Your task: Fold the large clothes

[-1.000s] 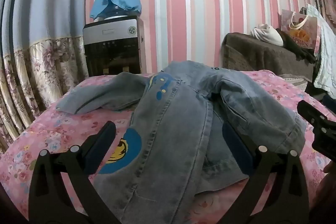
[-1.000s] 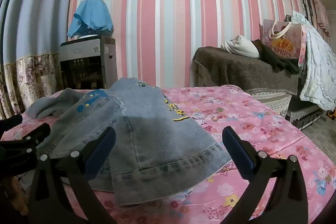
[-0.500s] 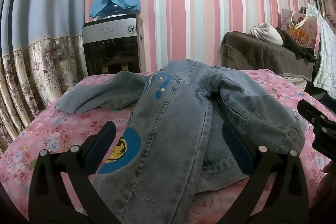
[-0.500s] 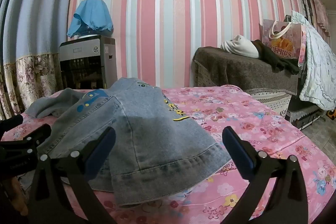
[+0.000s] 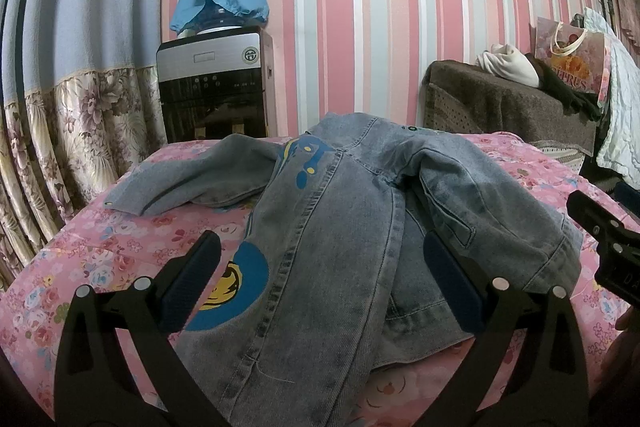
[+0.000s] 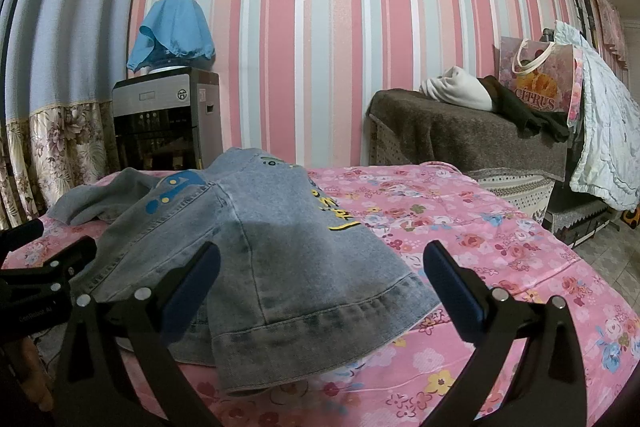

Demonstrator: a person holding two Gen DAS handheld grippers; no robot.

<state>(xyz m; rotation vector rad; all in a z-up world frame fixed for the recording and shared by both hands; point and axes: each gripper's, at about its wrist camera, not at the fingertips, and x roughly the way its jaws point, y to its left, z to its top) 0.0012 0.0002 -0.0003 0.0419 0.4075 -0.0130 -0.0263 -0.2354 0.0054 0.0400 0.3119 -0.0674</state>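
both grippers, left (image 5: 320, 275) and right (image 6: 320, 275), are hovering with fingers spread, the jacket (image 5: 340, 235) lying between and beyond them.

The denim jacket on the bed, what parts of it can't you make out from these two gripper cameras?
- Denim jacket, left wrist view: near hem cut off by the bottom edge and the left gripper.
- Right wrist view: the jacket's far sleeve is mostly hidden behind its own body.
- Yellow lettering, right wrist view: too foreshortened to read.
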